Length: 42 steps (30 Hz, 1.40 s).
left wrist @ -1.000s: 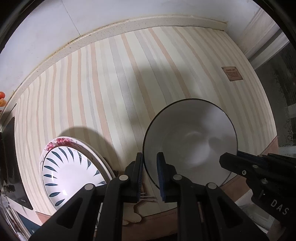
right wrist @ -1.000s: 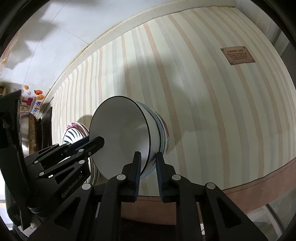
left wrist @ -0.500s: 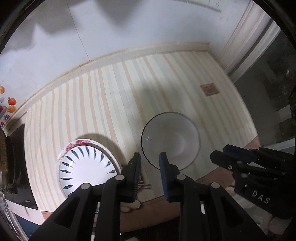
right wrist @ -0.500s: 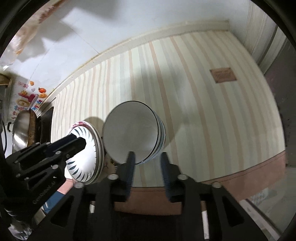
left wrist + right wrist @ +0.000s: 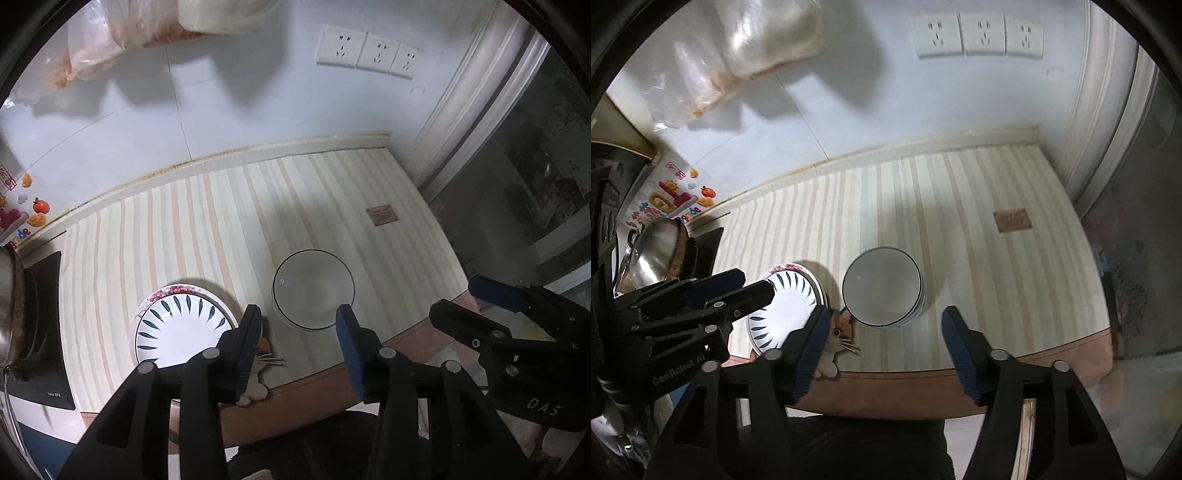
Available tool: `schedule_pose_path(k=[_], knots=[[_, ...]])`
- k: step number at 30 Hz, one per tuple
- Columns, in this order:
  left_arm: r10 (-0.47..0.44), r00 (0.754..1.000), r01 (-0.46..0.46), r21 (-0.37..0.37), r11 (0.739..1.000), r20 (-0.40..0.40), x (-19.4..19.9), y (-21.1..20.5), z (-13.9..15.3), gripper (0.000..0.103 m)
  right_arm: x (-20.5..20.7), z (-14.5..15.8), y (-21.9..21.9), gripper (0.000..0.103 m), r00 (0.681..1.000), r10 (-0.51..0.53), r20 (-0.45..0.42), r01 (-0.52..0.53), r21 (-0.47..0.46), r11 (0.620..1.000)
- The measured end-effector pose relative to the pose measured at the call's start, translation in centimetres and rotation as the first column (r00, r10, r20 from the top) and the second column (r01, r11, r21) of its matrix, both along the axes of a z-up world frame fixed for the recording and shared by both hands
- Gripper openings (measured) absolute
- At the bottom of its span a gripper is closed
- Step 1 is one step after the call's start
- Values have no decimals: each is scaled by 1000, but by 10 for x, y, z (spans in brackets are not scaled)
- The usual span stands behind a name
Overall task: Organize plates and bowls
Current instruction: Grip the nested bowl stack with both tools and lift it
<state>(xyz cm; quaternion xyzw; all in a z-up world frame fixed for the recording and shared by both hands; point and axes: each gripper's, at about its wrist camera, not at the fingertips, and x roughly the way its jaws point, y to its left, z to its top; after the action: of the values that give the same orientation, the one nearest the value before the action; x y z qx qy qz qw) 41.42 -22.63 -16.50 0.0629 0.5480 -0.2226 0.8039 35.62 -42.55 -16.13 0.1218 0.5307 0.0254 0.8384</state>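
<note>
Seen in the left wrist view, going left to right: a steel pot [image 5: 9, 310] cut off at the left edge on a dark cooktop [image 5: 44, 332]; a stack of plates [image 5: 181, 328] at lower left of centre, topped by a white plate with dark leaf marks, a floral rim showing beneath. Lay flat on the striped tabletop [image 5: 229, 229]. Just right of it, apart from it, a stack of bowls [image 5: 314, 290], white inside with a thin dark rim, upright near the tabletop's front edge. Left gripper [image 5: 297, 334] held above and in front of both stacks, jaws spread wide, nothing between them, one fingertip over the plates' right edge and the other over the bowls' lower right rim. Right gripper [image 5: 461, 299] visible at lower right of frame, also apart and holding nothing. A small brown label [image 5: 383, 215] on the cloth at right of centre; three wall sockets [image 5: 369, 51] at upper right. In the right wrist view: left gripper [image 5: 755, 284] at left, in front of the plates [image 5: 790, 310]; cat print [image 5: 840, 325] on the cloth between the two stacks; bowls [image 5: 882, 286] at centre, several nested rims showing at their right side; right gripper [image 5: 884, 323] spread wide and empty, fingertips either side of the bowls' near edge in the frame, clear of them.
</note>
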Motion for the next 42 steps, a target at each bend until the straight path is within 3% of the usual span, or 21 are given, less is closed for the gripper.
schedule_pose_path(k=[2,4,6,8,13,17,22,28,33,35,40,42], knots=[[1,1000,-1,-6,1000,9,-3,3,7,47,-6,11,1,75,1000,3,20,-3,-5,1000],[-1,1000,1,-9,1000,17,-6,4,14,79,-10,20,3,80,1000,1,28,-1,-13,1000],[5,999,-4,-13,1000,37,-9,7,20,85,-14,26,2,86,999,-5,35,6,-15,1000],[7,999,-6,-26,1000,43,-12,9,24,87,-18,32,-1,91,999,-21,49,22,-21,1000],[25,999,-23,-38,999,44,-15,11,26,87,-25,42,-8,94,996,-45,73,48,-42,998],[47,999,-46,-16,999,24,-8,10,12,88,-21,32,-16,95,997,-61,50,63,-30,998],[88,996,-87,29,996,-22,16,5,-25,88,-3,-10,-26,95,998,-66,-16,66,6,998],[128,974,-121,45,992,-189,59,-3,-97,87,30,-87,-49,95,992,-68,-105,85,164,983],[161,915,-158,40,987,-369,86,-11,-165,87,59,-168,-67,95,974,-64,-220,139,350,926],[175,891,-171,47,984,-420,95,-15,-189,87,67,-199,-70,95,963,-50,-265,153,381,912],[182,850,-181,51,982,-495,109,-23,-229,87,82,-248,-67,95,948,15,-318,140,459,878],[172,840,-182,33,983,-515,113,-27,-242,77,89,-264,-64,95,943,40,-331,130,474,871]])
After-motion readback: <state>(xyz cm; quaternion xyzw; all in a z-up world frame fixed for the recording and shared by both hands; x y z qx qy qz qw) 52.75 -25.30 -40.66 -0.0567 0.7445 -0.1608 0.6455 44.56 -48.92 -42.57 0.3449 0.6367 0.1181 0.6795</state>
